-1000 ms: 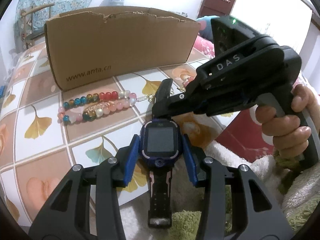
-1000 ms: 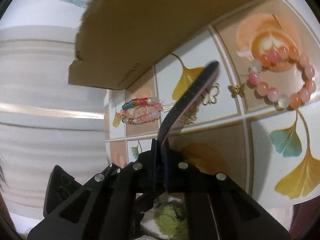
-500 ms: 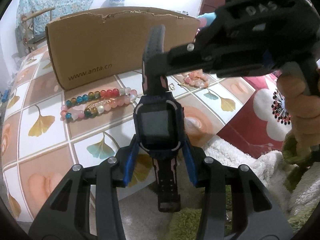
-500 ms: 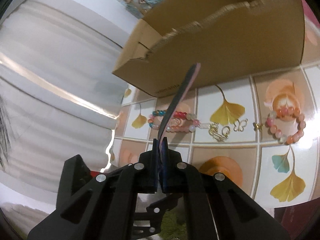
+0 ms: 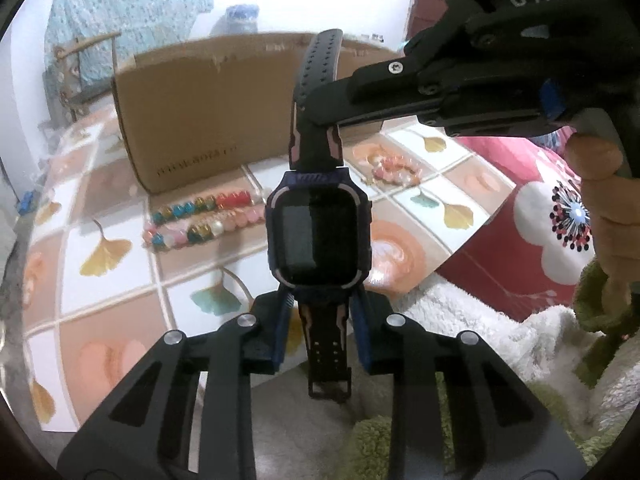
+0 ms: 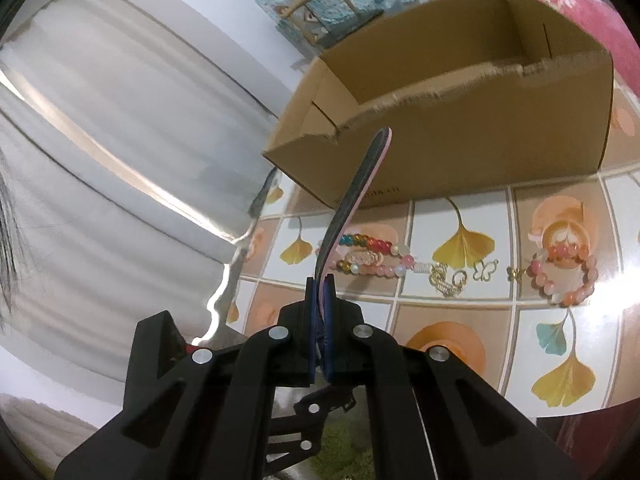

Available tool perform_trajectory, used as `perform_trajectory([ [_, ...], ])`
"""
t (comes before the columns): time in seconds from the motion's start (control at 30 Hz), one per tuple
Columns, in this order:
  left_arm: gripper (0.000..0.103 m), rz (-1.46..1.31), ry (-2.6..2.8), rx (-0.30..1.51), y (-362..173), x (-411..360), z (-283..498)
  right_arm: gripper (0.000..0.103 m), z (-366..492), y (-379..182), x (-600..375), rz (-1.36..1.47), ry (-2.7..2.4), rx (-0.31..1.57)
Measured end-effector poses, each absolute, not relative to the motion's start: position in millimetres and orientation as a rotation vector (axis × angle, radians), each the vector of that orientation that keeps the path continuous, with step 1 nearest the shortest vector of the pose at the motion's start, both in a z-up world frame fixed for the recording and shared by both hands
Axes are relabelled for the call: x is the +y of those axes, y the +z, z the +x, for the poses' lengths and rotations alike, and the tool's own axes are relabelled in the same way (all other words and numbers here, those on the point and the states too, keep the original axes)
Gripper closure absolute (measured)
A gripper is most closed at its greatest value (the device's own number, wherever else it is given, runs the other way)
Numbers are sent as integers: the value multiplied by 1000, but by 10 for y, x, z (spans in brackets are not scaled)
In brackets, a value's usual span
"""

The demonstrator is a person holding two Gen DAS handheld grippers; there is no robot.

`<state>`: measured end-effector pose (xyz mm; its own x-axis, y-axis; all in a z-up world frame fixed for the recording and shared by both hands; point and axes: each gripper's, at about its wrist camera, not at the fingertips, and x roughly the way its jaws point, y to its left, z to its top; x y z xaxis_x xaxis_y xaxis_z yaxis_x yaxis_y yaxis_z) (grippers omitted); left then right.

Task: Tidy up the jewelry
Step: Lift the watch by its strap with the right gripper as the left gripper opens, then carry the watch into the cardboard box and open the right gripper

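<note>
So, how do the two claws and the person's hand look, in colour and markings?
Both are matte black plastic frames with triangular cut-outs and silver round screws. The left claw and the right claw have blue pads on the inner finger faces. The right one's body bears white letters "DAS". The bare hand grips its handle; a fuzzy green sleeve shows below.

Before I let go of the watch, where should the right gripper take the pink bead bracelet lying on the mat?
Grip the pink bead bracelet across its near arc, from above, one finger inside the ring. It lies flat as an open loop on the mat, clear of the butterfly charm beside it.
</note>
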<state>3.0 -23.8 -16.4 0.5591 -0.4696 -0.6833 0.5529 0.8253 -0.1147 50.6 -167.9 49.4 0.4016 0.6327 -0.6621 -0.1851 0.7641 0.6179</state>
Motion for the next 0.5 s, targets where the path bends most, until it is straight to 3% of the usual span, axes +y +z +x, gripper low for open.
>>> perform_trajectory([
  [0.5,79,299,-578,597,1105,-145,682,100,1059,1698,-1785,356,720,717],
])
